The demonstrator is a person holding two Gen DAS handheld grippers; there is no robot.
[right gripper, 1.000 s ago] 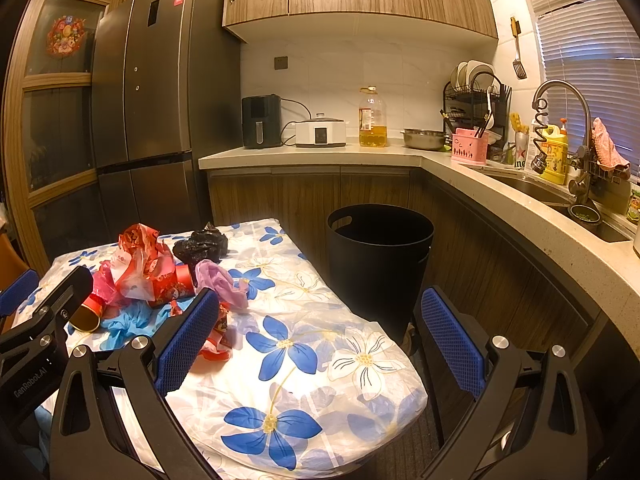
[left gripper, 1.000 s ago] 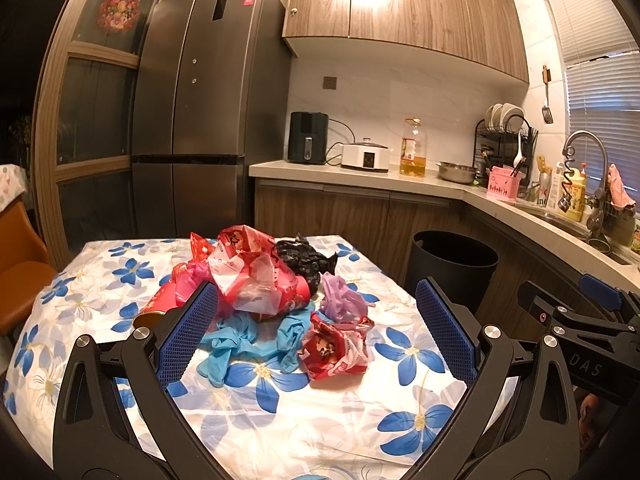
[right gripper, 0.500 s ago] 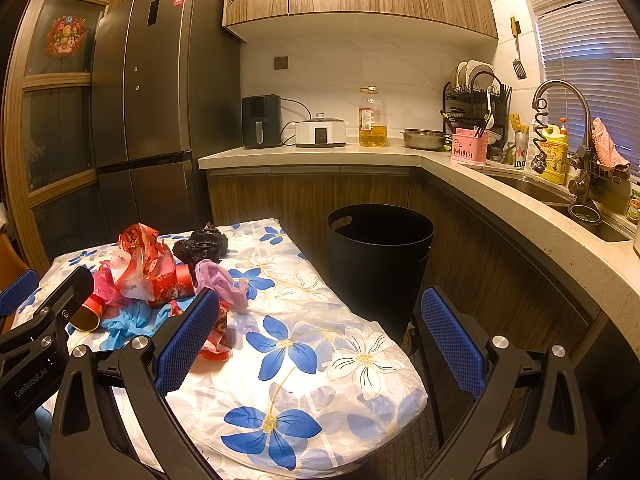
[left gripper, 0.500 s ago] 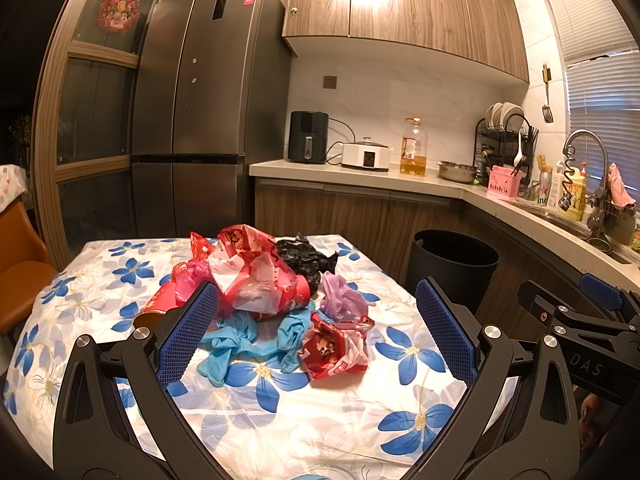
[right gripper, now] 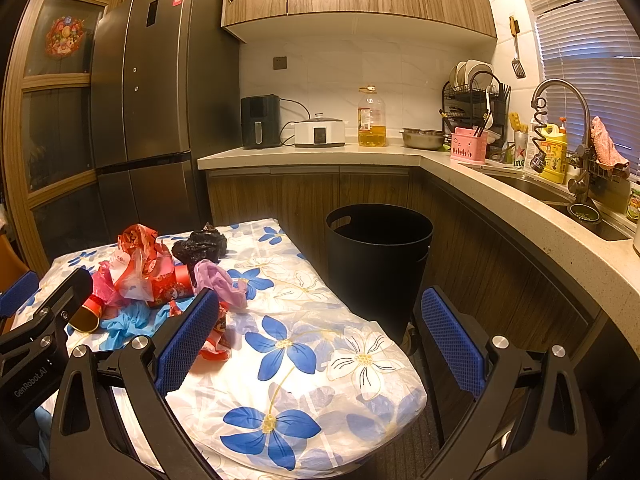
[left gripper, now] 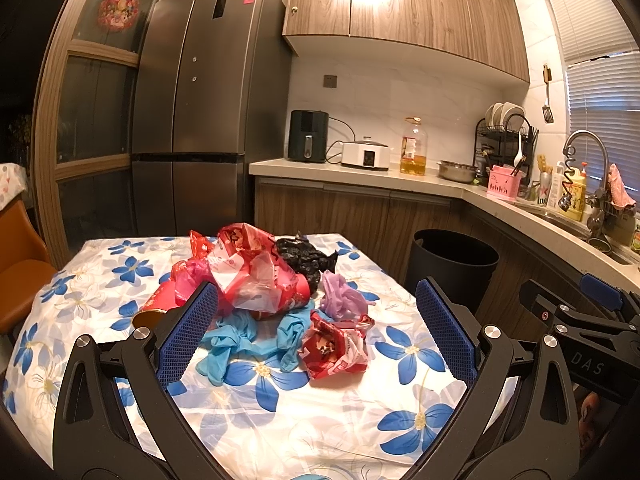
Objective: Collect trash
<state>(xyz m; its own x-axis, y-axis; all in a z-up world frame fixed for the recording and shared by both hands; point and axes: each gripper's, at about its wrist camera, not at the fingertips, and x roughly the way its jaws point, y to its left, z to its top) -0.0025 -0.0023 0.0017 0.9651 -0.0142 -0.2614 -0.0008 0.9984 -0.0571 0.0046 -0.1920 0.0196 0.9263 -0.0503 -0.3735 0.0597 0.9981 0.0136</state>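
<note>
Both grippers, left [left gripper: 316, 328] and right [right gripper: 320, 336], spread, empty | black bin [right gripper: 378, 264] contents unseen | trash pile [left gripper: 264, 288] on table

The tablecloth [left gripper: 280, 412] is white with big blue flowers, yellow centres, plus a few pale outlined white flowers on the right-hand end, and the heap on it is a proper mix: a red-and-white printed plastic bag [left gripper: 252, 268], a pink bag [left gripper: 188, 280], a crumpled black bag [left gripper: 304, 256], a lilac one [left gripper: 342, 300], turquoise-blue gloves [left gripper: 240, 340], a small red printed wrapper [left gripper: 334, 350] and a red cup [left gripper: 156, 304] with a gold rim. The trash bin [right gripper: 378, 256] beside the table is plain matte black. Both grippers, left gripper [left gripper: 316, 334] and right gripper [right gripper: 320, 346], are black with bright blue dimpled pads [left gripper: 188, 334], and behind it all there's brown wood-grain cabinets [left gripper: 400, 4], a dark steel-grey fridge [left gripper: 204, 120] and a pink utensil caddy [right gripper: 468, 146].
</note>
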